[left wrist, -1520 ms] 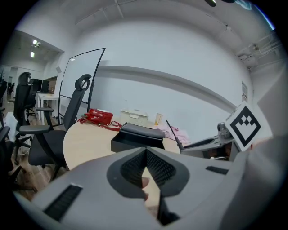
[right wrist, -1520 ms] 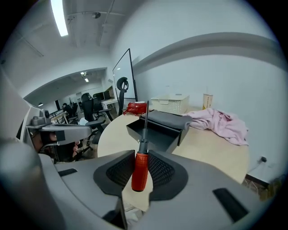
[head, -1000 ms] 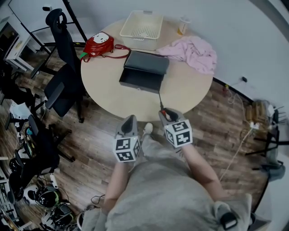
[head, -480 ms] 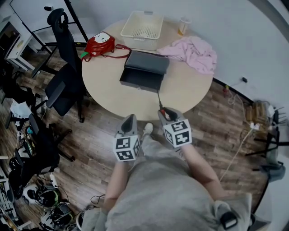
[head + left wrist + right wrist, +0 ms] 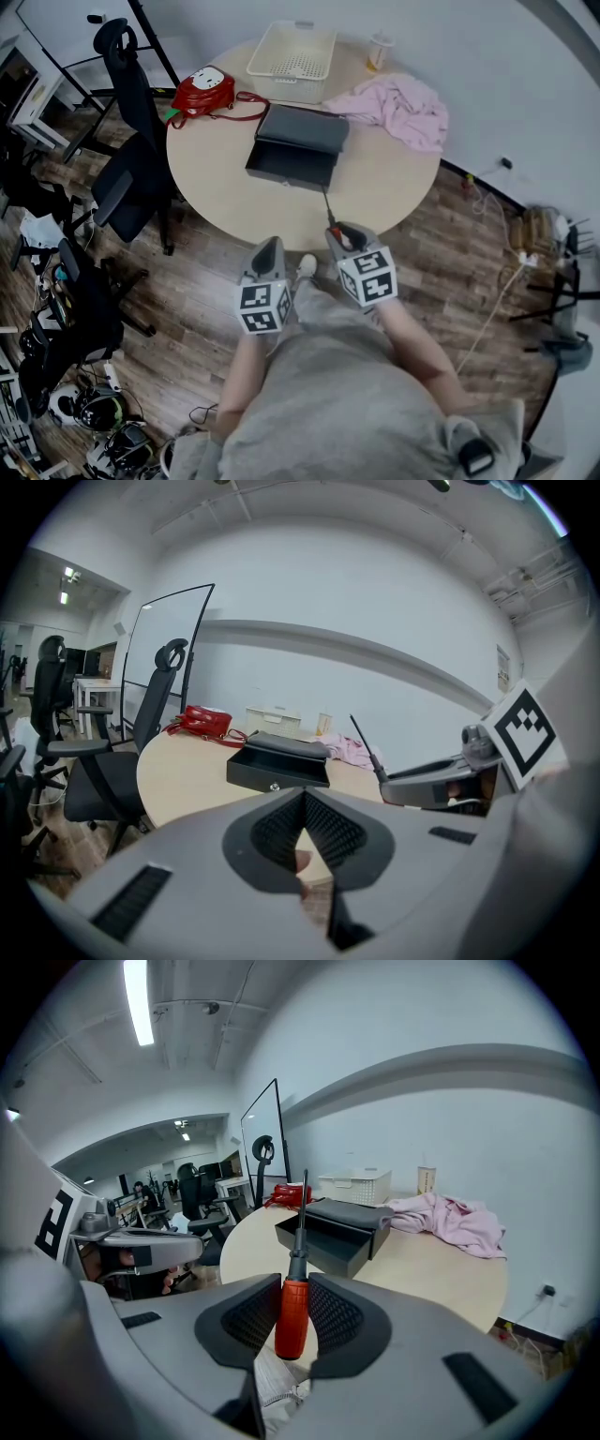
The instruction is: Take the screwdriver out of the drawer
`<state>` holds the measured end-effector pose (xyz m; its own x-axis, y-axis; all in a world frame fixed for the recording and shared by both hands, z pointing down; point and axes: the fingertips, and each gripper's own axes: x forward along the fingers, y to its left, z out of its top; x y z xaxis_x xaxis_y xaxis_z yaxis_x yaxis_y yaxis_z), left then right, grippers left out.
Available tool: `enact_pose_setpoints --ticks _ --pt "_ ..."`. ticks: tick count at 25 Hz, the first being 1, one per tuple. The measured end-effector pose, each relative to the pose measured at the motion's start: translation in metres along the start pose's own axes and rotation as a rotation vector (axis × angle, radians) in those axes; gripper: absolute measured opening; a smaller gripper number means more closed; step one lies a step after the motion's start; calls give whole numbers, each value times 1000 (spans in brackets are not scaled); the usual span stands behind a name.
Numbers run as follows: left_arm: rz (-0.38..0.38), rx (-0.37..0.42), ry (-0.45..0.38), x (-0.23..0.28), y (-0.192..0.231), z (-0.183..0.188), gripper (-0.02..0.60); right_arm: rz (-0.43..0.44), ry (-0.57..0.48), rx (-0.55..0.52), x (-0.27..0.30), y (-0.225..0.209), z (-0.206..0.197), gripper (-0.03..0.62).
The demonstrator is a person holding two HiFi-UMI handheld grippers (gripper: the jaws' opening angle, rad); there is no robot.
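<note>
A screwdriver with a red handle (image 5: 292,1316) and dark shaft (image 5: 328,208) sits upright between the pads of my right gripper (image 5: 292,1312), which is shut on it. In the head view that gripper (image 5: 342,232) hovers at the near edge of the round table (image 5: 375,187), in front of the open black drawer box (image 5: 291,167), whose tray is pulled out toward me. My left gripper (image 5: 270,251) hangs off the table, left of the right one, shut with nothing in it. The left gripper view shows its closed tips (image 5: 302,803) and the drawer (image 5: 277,766) beyond.
On the table's far side lie a white basket (image 5: 292,52), a red bag (image 5: 206,92), a pink cloth (image 5: 398,108) and a cup (image 5: 379,49). A black office chair (image 5: 131,169) stands left of the table. Cables lie on the floor to the right.
</note>
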<state>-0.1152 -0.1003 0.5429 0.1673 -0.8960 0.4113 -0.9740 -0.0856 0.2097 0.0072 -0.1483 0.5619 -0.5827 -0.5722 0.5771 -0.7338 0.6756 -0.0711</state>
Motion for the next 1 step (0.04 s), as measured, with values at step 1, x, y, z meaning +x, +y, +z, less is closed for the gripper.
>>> enact_pose_setpoints --ticks 1 --pt "0 1 1 1 0 0 0 0 0 0 0 -1 1 89"
